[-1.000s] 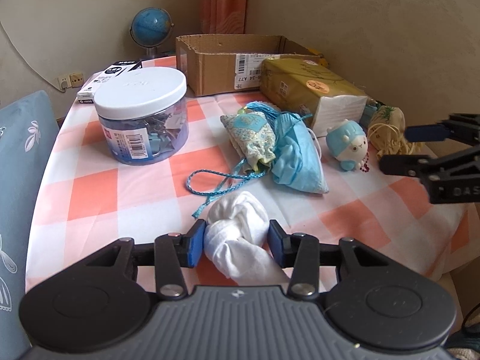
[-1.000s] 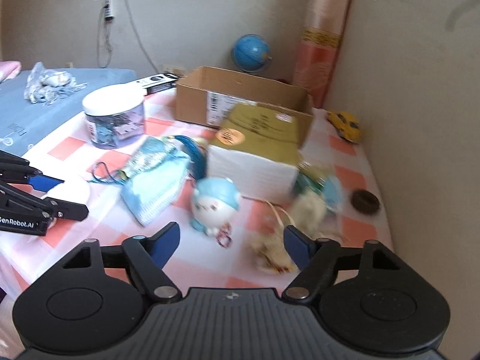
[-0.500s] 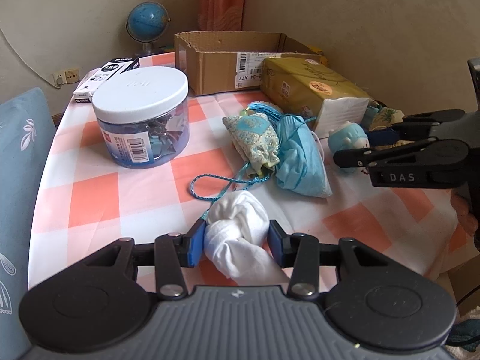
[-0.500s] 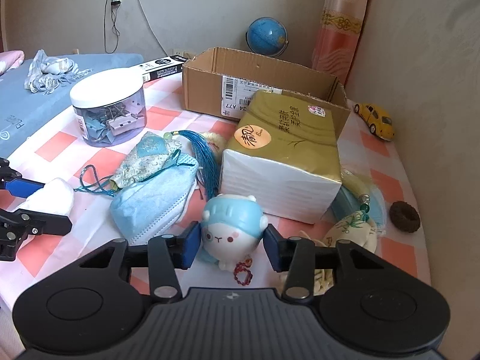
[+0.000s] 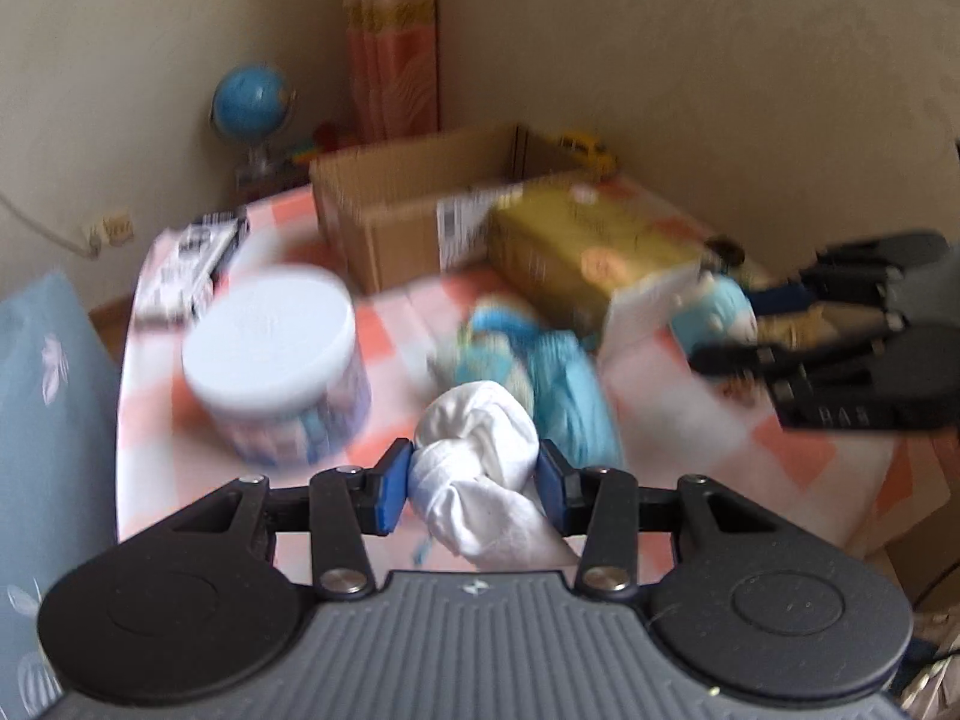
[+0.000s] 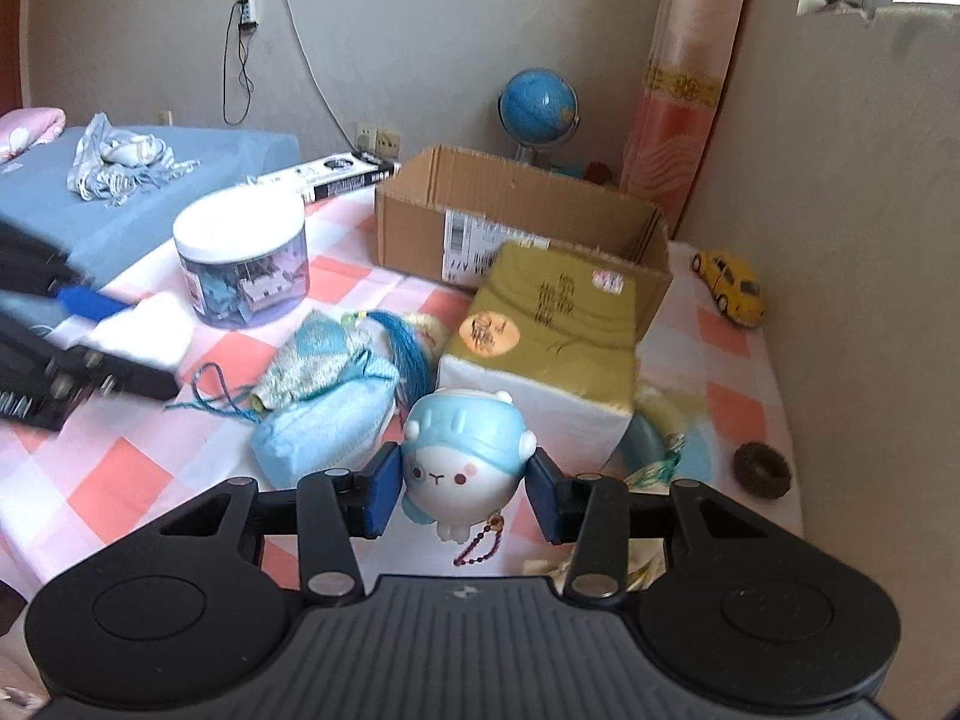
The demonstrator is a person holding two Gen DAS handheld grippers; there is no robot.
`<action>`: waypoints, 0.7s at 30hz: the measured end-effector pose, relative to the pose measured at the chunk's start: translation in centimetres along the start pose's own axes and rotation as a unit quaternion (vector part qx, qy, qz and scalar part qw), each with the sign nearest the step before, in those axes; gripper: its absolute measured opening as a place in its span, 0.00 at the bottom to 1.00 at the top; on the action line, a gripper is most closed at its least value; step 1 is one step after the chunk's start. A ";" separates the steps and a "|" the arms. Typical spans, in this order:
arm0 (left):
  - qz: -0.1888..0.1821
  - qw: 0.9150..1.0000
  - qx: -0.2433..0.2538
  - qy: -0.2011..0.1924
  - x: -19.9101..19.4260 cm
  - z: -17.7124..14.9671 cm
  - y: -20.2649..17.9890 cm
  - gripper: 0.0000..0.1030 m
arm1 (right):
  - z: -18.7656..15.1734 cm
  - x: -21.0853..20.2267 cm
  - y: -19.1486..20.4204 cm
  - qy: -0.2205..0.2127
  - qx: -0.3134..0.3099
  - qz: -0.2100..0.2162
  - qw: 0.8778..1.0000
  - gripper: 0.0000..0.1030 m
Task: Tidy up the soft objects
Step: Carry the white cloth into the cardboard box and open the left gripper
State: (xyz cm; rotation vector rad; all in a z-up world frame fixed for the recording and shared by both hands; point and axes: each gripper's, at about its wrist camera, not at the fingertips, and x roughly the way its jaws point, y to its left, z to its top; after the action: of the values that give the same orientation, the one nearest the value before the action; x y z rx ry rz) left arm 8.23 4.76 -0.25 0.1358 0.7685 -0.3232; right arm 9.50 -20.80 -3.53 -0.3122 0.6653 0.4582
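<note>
Hand-held gripper round knotted white cloth

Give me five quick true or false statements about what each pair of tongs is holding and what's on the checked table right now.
1. The left tongs grip a knotted white cloth bundle. True.
2. The right tongs are empty. False: they are closed on a small white plush toy with a blue cap.
3. The open brown cardboard box stands behind the olive-gold tissue pack. True.
4. The clear plastic jar has no lid. False: a white lid covers it.
5. A yellow toy car lies inside the box. False: it sits on the tablecloth by the wall.
</note>
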 end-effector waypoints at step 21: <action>0.046 0.997 0.046 -0.033 12.9 16.4 0.3 0.44 | 1.3 -2.6 -3.2 -0.039 0.029 -0.015 0.999 0.48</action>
State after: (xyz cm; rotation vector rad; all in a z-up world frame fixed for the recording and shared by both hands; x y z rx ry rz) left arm 27.82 -1.89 2.45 0.2461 0.6800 -0.2750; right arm 9.91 -23.77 -0.46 -0.2471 0.5965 0.4190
